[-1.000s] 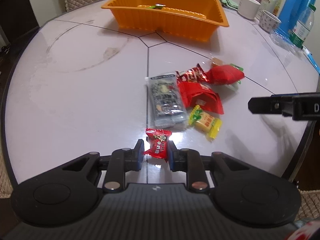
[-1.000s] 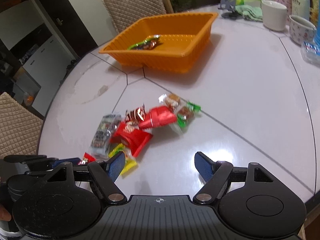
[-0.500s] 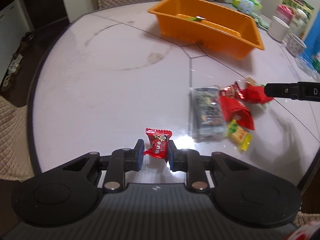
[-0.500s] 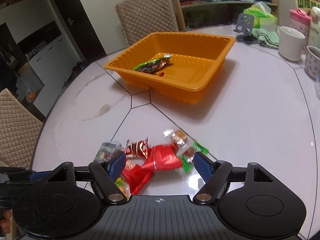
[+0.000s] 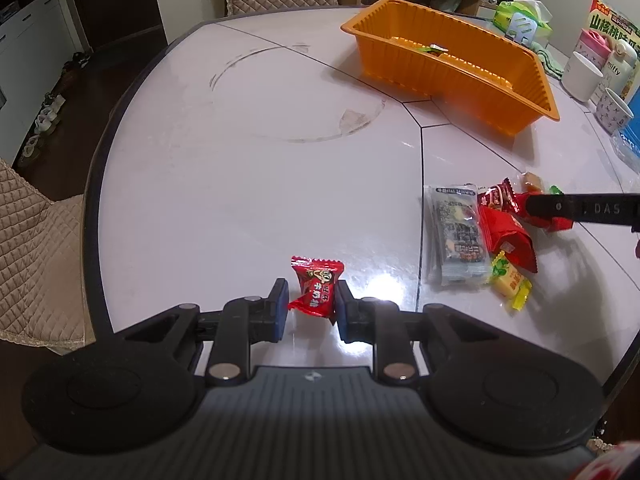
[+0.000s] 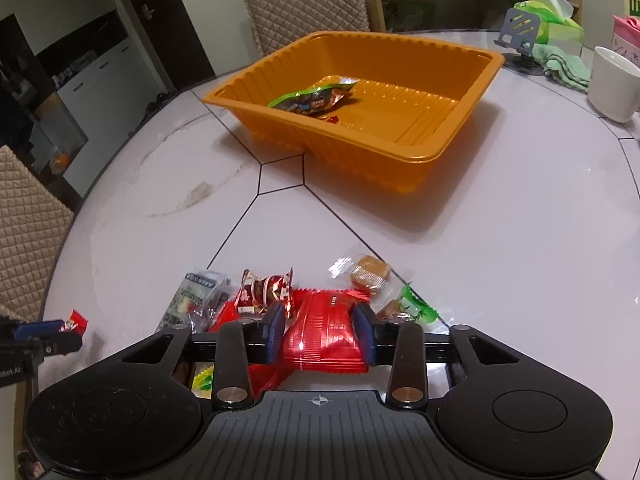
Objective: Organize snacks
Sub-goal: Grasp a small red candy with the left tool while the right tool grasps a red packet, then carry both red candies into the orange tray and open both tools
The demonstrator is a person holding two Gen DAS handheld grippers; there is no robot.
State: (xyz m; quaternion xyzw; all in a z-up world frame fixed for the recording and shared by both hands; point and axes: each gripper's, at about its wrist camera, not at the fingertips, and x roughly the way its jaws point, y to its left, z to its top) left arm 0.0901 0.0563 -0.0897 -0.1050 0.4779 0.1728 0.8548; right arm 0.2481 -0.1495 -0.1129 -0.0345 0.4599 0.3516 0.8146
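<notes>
My left gripper point(image 5: 311, 304) is shut on a small red candy packet point(image 5: 316, 290), held above the white table's near edge. My right gripper point(image 6: 320, 330) is shut on a shiny red snack packet point(image 6: 322, 336) in the snack pile, low at the table. The pile holds a grey-clear packet point(image 5: 456, 236), a red pouch point(image 5: 506, 236), a yellow candy point(image 5: 510, 282), a red-white wrapped candy point(image 6: 264, 290), a brown biscuit point(image 6: 370, 274) and a green-ended sweet point(image 6: 412, 306). The orange tray point(image 6: 472, 136) stands beyond, with a green-wrapped snack point(image 6: 312, 100) inside.
White mugs point(image 5: 582, 76), a tissue pack point(image 6: 556, 20), a folded green cloth point(image 6: 560, 66) and a phone stand point(image 6: 520, 36) crowd the table's far right. Quilted chairs point(image 6: 308, 0) stand at the far side and at the left point(image 5: 32, 248). The table edge point(image 5: 92, 184) curves at left.
My right gripper has dropped onto the pile and closed on the shiny red packet. My left gripper, holding the red candy, has swung left and back from the pile.
</notes>
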